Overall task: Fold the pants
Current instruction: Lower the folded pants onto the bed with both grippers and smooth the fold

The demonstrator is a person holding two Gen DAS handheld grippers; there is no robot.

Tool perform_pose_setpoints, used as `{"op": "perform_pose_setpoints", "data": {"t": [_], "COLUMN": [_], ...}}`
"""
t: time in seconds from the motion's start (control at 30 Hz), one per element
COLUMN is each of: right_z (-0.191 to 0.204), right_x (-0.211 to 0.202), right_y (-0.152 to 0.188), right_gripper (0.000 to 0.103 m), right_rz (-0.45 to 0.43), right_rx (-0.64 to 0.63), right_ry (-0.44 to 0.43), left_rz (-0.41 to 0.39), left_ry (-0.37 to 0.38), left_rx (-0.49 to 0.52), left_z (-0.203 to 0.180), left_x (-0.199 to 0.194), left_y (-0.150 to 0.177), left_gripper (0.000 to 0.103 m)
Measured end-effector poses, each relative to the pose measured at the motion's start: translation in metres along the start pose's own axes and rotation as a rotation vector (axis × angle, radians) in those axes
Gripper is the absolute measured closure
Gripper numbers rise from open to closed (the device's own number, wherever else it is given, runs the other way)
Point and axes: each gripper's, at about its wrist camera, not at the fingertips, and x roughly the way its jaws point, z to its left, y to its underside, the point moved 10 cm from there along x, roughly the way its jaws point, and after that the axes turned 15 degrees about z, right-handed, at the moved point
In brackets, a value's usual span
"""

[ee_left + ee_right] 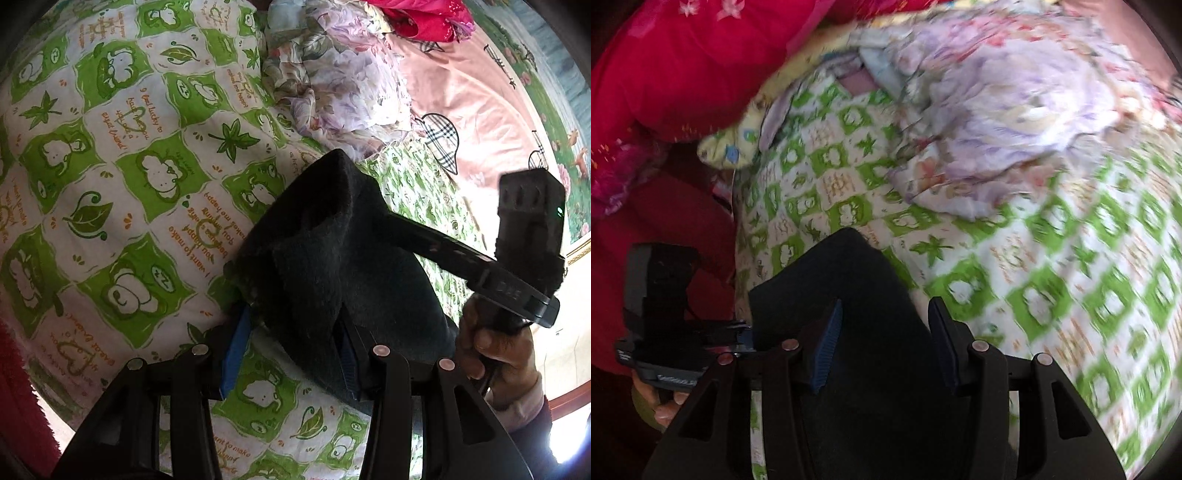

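The black pants [332,251] are bunched and lifted over the green-and-white printed bedsheet [110,166]. My left gripper [291,350] has its blue pads wide apart, with pants cloth between them; whether it grips is unclear. The right gripper's device [517,258], held in a hand, reaches into the cloth from the right. In the right wrist view the pants [849,295] lie between the spread blue pads of my right gripper [886,343]. The left gripper's device [665,325] shows at the left, touching the cloth's edge.
A crumpled floral cloth [332,81] lies beyond the pants, also in the right wrist view [997,110]. A red pillow or garment [683,66] is at the far side. A pink sheet [461,103] covers the right part of the bed.
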Motion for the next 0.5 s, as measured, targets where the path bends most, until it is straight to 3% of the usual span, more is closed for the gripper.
{"op": "perform_pose_setpoints", "data": {"t": [0.1,0.23,0.33,0.5], "right_z": [0.003,0.008,0.011,0.017], "right_x": [0.011,0.010,0.000,-0.029], "right_y": [-0.001,-0.001,0.000,0.005], "right_gripper": [0.054,0.069,0.075,0.078], "right_rz": [0.030,0.026,0.008,-0.057], "right_rx": [-0.027,-0.042,-0.043,-0.017], "right_ry": [0.012,0.013,0.016,-0.029], "left_rz": [-0.006,-0.021,-0.020,-0.055], "left_ry": [-0.001,-0.018,-0.029,-0.006], "left_rx": [0.000,0.004,0.020,0.067], "left_z": [0.000,-0.001,-0.005,-0.028], "left_x": [0.002,0.002,0.003,-0.015], "left_y": [-0.002,-0.005,-0.007,-0.004], "left_gripper": [0.061,0.069,0.077,0.082]}}
